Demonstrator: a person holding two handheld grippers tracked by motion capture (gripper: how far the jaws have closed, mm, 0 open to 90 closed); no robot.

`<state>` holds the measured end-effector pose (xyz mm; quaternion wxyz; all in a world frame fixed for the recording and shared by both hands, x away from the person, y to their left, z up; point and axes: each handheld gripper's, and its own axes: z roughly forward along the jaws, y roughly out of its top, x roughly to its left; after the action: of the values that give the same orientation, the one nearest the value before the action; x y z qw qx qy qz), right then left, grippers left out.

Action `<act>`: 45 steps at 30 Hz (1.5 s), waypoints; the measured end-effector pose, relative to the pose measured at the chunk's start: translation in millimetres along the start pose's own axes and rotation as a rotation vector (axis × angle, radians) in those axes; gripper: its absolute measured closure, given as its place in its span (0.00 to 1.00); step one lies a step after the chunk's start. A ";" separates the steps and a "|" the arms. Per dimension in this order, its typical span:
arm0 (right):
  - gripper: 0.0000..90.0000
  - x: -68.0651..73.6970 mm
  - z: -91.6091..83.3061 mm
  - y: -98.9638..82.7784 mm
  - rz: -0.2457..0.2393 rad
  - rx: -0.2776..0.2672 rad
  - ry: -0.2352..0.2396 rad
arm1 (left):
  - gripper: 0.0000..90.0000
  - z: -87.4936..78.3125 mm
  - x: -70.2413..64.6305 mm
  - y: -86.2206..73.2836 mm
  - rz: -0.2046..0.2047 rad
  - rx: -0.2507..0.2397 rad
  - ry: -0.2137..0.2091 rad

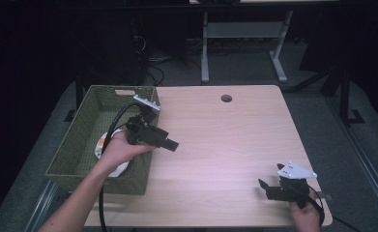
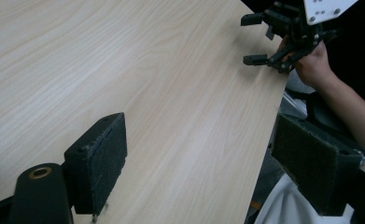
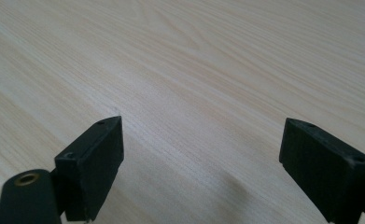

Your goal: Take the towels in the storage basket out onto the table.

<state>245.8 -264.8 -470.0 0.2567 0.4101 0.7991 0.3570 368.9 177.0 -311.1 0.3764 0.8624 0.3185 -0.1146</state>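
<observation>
Just white plate [image 1: 101,145] in basket [image 1: 80,130].

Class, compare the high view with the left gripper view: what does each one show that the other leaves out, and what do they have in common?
High view alone: a green woven basket at the table's left edge with a white object inside, a round hole in the tabletop, the floor and a table frame beyond.

Left gripper view alone: the left hand-held gripper seen close up along its own padded jaws, spread wide with nothing between them.

Both: the light wooden table, and the right hand-held gripper, open, held at the table's near right corner.
</observation>
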 end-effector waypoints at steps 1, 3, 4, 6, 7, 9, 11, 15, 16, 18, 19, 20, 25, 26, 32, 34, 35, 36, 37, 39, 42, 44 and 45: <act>0.15 -0.1 0.1 0.0 0.000 0.000 0.001 | 0.20 -2.7 2.4 -1.1 -0.007 -0.004 -0.001; 0.15 -0.1 0.2 0.0 0.000 0.002 0.001 | 0.20 -9.0 6.5 -3.4 -0.022 -0.011 0.007; 0.15 0.0 0.2 0.0 0.000 0.002 0.001 | 0.20 -12.3 9.0 -4.6 -0.028 -0.015 0.007; 0.15 0.1 0.3 0.0 0.000 0.002 0.001 | 0.21 -18.7 13.9 -7.4 -0.044 -0.026 0.001; 0.15 0.1 0.3 0.1 0.000 0.003 0.001 | 0.22 -21.7 16.5 -8.8 -0.053 -0.031 -0.003; 0.15 -0.1 0.3 0.0 -0.001 0.003 0.001 | 0.23 -27.2 21.7 -11.9 -0.062 -0.030 -0.003; 0.15 -0.2 0.2 -0.1 -0.001 0.003 0.000 | 0.23 -32.6 27.1 -15.3 -0.076 -0.037 0.011; 0.15 -0.3 0.4 -0.2 -0.002 0.006 -0.002 | 0.23 -44.3 38.3 -23.0 -0.109 -0.058 0.027; 0.15 -0.2 0.5 -0.2 -0.001 0.007 -0.001 | 0.23 -47.0 40.7 -24.8 -0.115 -0.060 0.034; 0.15 -0.1 0.7 -0.2 0.000 0.007 -0.002 | 0.23 -51.5 45.2 -28.1 -0.125 -0.062 0.044; 0.15 0.0 0.7 -0.2 0.002 0.008 -0.002 | 0.23 -53.5 46.9 -29.7 -0.127 -0.066 0.049; 0.15 0.0 0.7 -0.2 0.003 0.008 -0.002 | 0.23 -55.5 48.5 -31.3 -0.130 -0.068 0.055; 0.15 -0.6 0.2 -0.4 0.003 0.006 -0.002 | 0.23 -64.3 59.7 -39.9 -0.160 -0.071 0.089; 0.15 -0.6 0.1 -0.4 0.003 0.005 -0.003 | 0.23 -65.9 62.0 -42.2 -0.168 -0.075 0.096; 0.15 -1.1 -0.8 -0.8 0.006 0.001 -0.007 | 0.23 -74.6 72.6 -53.8 -0.207 -0.092 0.122; 0.15 -0.9 -0.6 -0.6 0.007 0.002 -0.008 | 0.23 -78.7 77.6 -58.7 -0.220 -0.090 0.150; 0.15 -0.7 -0.6 -0.6 0.006 0.001 -0.007 | 0.24 -80.1 79.7 -60.3 -0.223 -0.086 0.165; 0.15 -0.4 -0.6 -0.5 0.005 0.001 -0.008 | 0.24 -81.7 82.9 -62.6 -0.231 -0.084 0.176; 0.15 -0.3 -0.7 -0.5 0.004 0.000 -0.007 | 0.23 -81.7 82.9 -62.6 -0.231 -0.084 0.176; 0.15 -0.7 -0.5 -0.4 0.003 0.000 -0.006 | 0.23 -83.7 91.1 -68.2 -0.261 -0.082 0.190; 0.15 -1.1 0.1 -0.4 0.000 0.005 -0.005 | 0.24 -85.0 99.3 -73.4 -0.287 -0.071 0.238; 0.15 -0.9 0.2 -0.4 -0.002 0.005 -0.005 | 0.24 -84.8 101.9 -74.8 -0.295 -0.063 0.257; 0.15 -0.9 0.2 -0.4 -0.001 0.004 -0.005 | 0.24 -83.7 107.3 -77.1 -0.310 -0.046 0.290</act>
<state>246.2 -265.6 -470.4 0.2580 0.4111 0.7994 0.3541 399.1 326.7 -344.7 0.3242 0.8017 0.5007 -0.0388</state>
